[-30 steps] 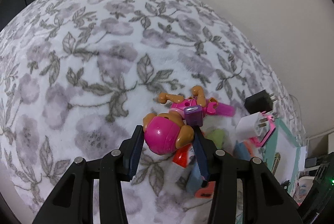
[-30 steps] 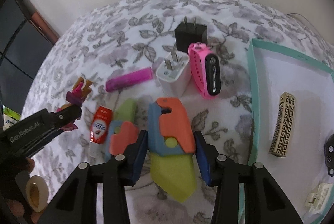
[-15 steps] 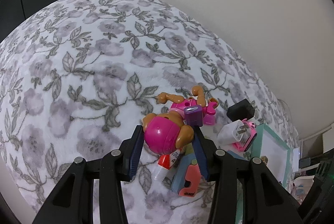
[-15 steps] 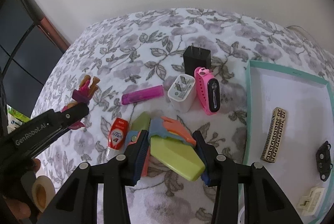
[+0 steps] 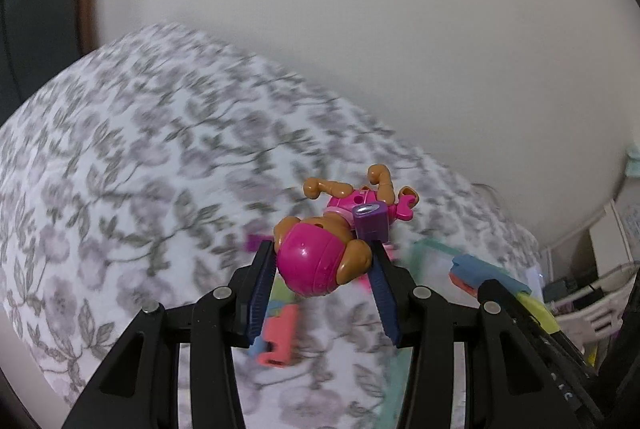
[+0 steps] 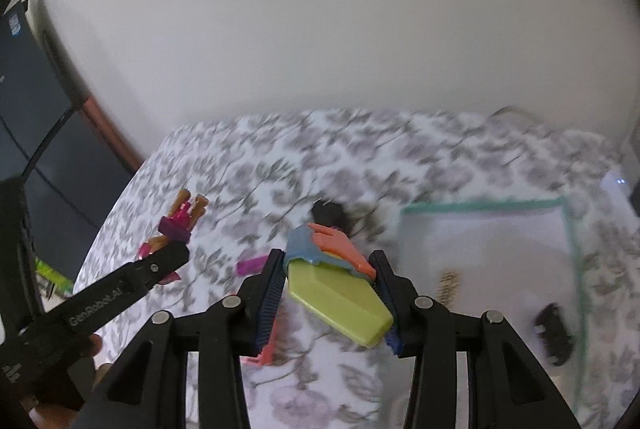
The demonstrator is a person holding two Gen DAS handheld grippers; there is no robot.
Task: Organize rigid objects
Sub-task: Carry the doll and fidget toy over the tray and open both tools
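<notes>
My left gripper (image 5: 322, 267) is shut on a pink and tan toy dog figure (image 5: 320, 261) and holds it above the flowered cloth. It also shows at the left of the right wrist view (image 6: 180, 221). My right gripper (image 6: 328, 285) is shut on a toy knife with a blue and orange handle and a lime blade (image 6: 340, 293), lifted off the cloth. That toy also shows in the left wrist view (image 5: 496, 279). A teal-rimmed white tray (image 6: 480, 207) lies to the right, with a gold patterned bar (image 6: 448, 285) and a black piece (image 6: 554, 333) in it.
On the flowered cloth (image 5: 120, 189) lie a second orange and blue toy knife (image 5: 278, 341), a purple lighter (image 6: 250, 265) and a black charger (image 6: 328, 213), all blurred. A white wall stands behind. Shelving clutter (image 5: 592, 305) is at the far right.
Both grippers have risen and tilted up, each with its toy still gripped. The cloth and the objects on it have dropped lower in both views and are blurred by motion.
</notes>
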